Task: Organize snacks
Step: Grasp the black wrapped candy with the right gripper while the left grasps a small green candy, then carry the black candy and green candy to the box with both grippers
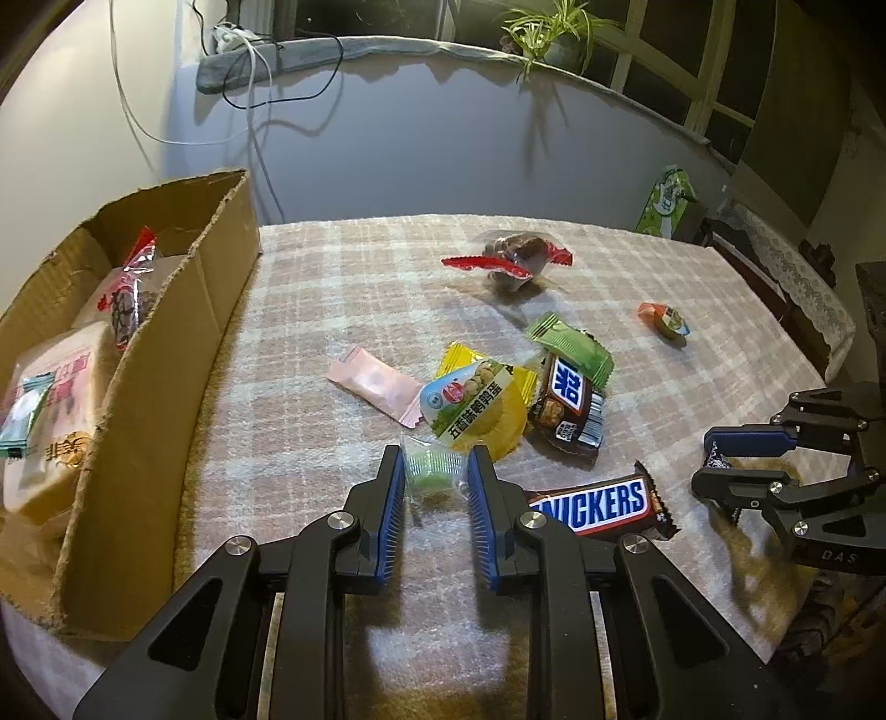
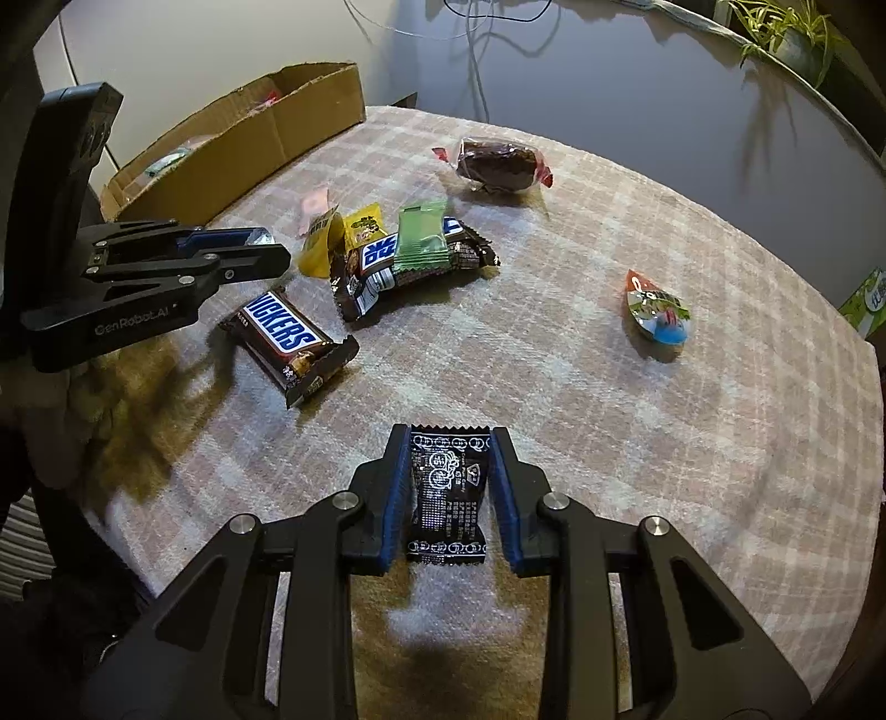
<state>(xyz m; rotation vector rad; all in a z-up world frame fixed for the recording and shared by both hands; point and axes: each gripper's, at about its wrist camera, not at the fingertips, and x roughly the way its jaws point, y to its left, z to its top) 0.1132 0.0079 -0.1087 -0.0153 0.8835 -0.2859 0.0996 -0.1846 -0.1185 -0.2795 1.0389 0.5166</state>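
Note:
My left gripper (image 1: pixel 433 464) is shut on a small clear packet with a green sweet (image 1: pixel 431 471), just above the cloth. My right gripper (image 2: pixel 447 443) is shut on a black printed sachet (image 2: pixel 447 493); it also shows at the right of the left wrist view (image 1: pixel 706 459). The cardboard box (image 1: pixel 160 354) at the left holds several packets. Loose on the cloth lie a Snickers bar (image 1: pixel 598 507), a second brown bar (image 1: pixel 570 407), a green packet (image 1: pixel 573 349), a yellow packet (image 1: pixel 479 401), a pink sachet (image 1: pixel 376 385), a dark snack with red ends (image 1: pixel 509 257) and an orange sweet (image 1: pixel 664 320).
The table has a checked cloth (image 1: pixel 343 288) with its edge close on the right and front. A green box (image 1: pixel 664 202) stands at the far right corner. A wall, cables and a potted plant (image 1: pixel 554 33) are behind.

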